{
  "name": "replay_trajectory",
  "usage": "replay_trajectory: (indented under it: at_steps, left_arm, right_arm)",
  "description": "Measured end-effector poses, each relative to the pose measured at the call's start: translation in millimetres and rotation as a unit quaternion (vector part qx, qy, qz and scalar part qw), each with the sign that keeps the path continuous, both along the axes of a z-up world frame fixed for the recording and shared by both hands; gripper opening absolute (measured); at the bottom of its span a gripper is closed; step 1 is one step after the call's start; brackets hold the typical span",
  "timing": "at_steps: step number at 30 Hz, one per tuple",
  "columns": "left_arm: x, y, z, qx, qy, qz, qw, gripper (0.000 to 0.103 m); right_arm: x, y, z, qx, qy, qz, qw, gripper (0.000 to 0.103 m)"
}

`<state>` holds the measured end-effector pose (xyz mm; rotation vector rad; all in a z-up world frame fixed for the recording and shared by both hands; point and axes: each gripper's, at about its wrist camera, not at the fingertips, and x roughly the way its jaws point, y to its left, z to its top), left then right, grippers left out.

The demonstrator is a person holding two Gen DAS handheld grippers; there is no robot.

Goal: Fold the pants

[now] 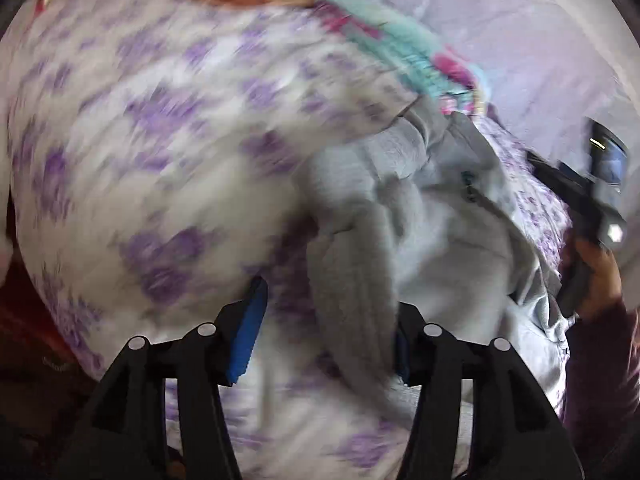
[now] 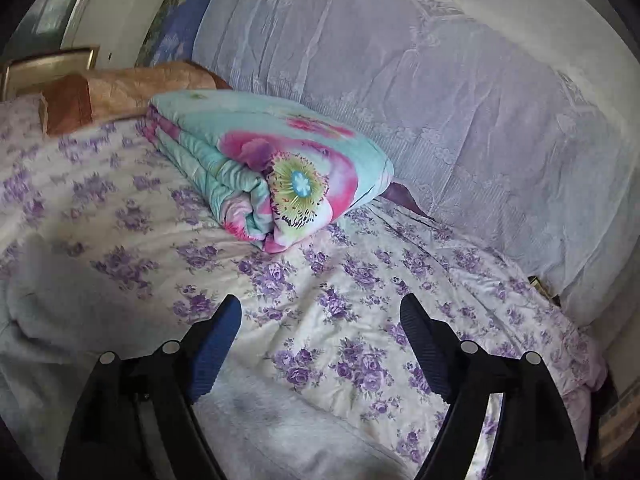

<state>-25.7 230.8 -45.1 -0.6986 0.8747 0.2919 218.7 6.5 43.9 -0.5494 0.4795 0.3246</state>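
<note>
Grey fleece pants lie bunched on a bed with a purple-flowered sheet. The left wrist view is blurred by motion. My left gripper has its jaws apart, and a thick grey fold of the pants runs between them against the right finger; I cannot tell whether it is gripped. My right gripper is open and empty over the sheet, with the grey pants at its lower left. The right gripper and the hand holding it show in the left wrist view.
A folded turquoise and pink flowered quilt lies on the bed ahead of the right gripper. A brown pillow sits at the head. A pale lace-covered cushion runs along the far side of the bed.
</note>
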Motion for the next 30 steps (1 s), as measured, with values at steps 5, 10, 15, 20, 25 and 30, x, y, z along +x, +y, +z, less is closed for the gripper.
replay_trajectory:
  at_steps: [5, 10, 15, 20, 25, 30]
  left_arm:
    - [-7.5, -15.1, 45.6, 0.087, -0.051, -0.013, 0.9948, 0.059]
    - [-25.0, -38.5, 119.4, 0.164, -0.192, 0.006, 0.9675, 0.093]
    - [16.4, -54.2, 119.1, 0.139, -0.188, -0.045, 0.9713, 0.094]
    - [68.7, -77.2, 65.5, 0.115, -0.103, -0.098, 0.9832, 0.093]
    - [81.1, -86.2, 25.0, 0.123, -0.051, -0.101, 0.986, 0.093]
    - [80.8, -83.9, 21.3, 0.145, -0.043, -0.083, 0.9851, 0.093]
  right_arm:
    - [-7.1, -144.0, 39.9, 0.063, 0.006, -0.074, 0.995, 0.083]
    - [-37.9, -323.9, 43.4, 0.089, 0.0, -0.215, 0.973, 0.087]
    - [-57.3, -439.5, -17.7, 0.19, 0.073, -0.235, 0.951, 0.088]
    - [-35.9, -426.6, -67.2, 0.165, 0.091, -0.17, 0.967, 0.087]
    - [0.5, -407.0, -52.9, 0.206, 0.163, -0.145, 0.954, 0.009]
    - [10.3, -387.1, 30.7, 0.2, 0.167, -0.172, 0.95, 0.01]
